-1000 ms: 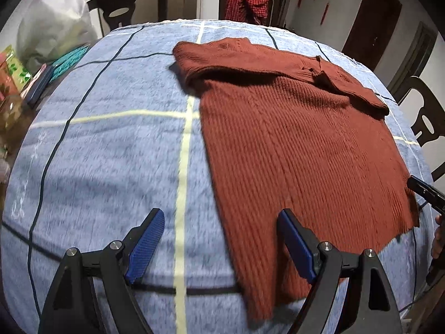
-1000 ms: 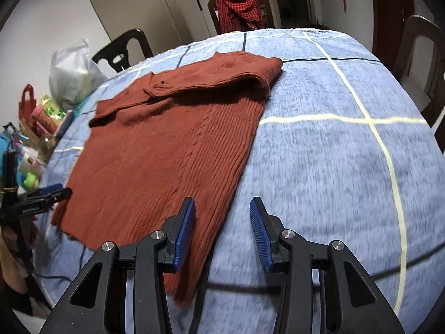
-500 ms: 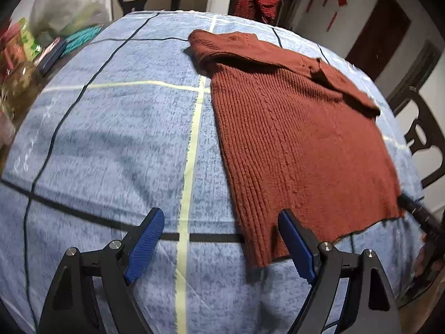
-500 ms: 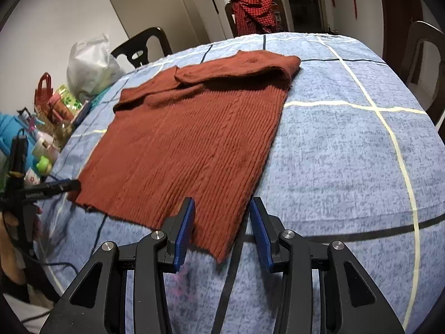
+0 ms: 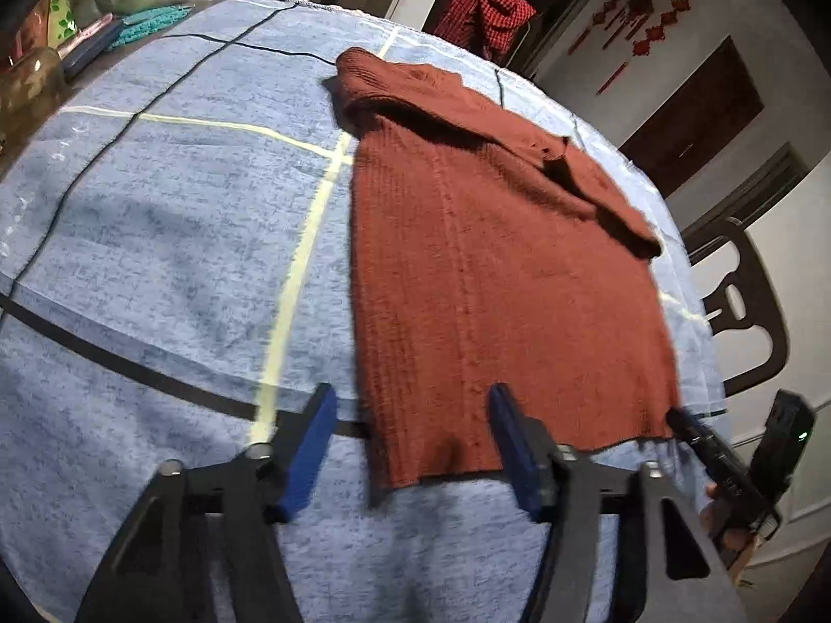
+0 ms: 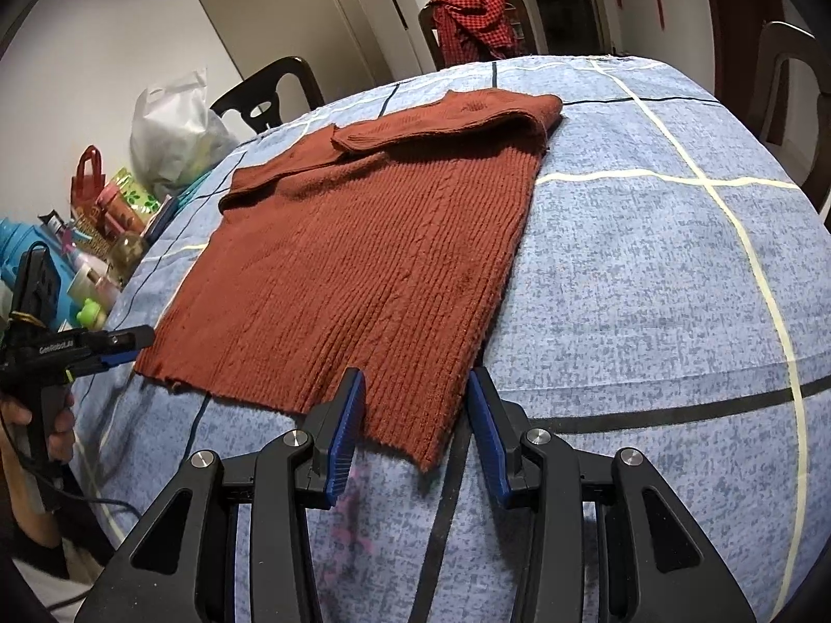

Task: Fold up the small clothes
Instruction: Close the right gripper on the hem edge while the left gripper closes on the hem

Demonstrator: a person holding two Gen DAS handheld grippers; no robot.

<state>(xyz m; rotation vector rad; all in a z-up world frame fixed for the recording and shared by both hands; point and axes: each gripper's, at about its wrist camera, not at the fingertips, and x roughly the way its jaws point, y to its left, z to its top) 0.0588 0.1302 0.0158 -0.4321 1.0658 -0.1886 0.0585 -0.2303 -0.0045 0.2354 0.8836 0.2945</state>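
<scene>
Here the sweater (image 6: 363, 259) lies flat on the blue cloth (image 6: 649, 285), hem nearest. Both grippers, left (image 5: 410, 446) and right (image 6: 415, 431), gape empty, each straddling a hem corner. Bare cloth stretches wide on both sides.

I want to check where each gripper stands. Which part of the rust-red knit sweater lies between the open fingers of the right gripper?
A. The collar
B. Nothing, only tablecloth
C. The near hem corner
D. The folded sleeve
C: the right gripper is open, with the near hem corner of the sweater between its fingers.
</scene>
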